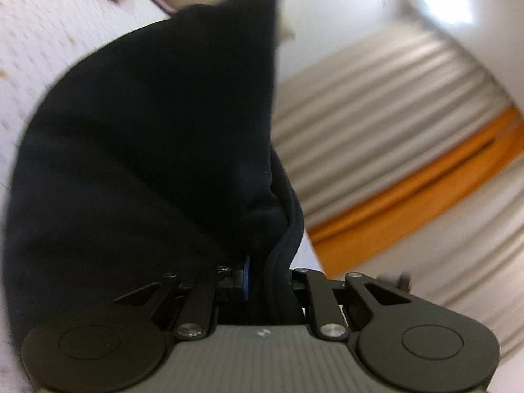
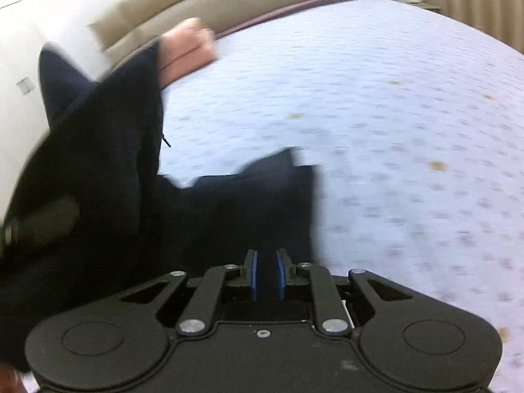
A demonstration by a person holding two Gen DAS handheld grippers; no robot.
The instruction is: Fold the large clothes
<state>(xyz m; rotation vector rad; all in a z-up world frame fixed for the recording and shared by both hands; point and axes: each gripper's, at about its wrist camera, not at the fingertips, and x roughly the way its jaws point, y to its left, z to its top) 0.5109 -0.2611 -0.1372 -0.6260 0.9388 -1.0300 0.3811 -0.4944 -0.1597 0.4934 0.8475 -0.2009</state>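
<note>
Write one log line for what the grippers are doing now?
left gripper: shut on garment | right gripper: slightly open, garment between pads | bed: under garment

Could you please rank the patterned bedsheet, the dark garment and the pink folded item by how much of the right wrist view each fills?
1. patterned bedsheet
2. dark garment, though it hangs near the camera, which inflates it
3. pink folded item, clearly smallest
</note>
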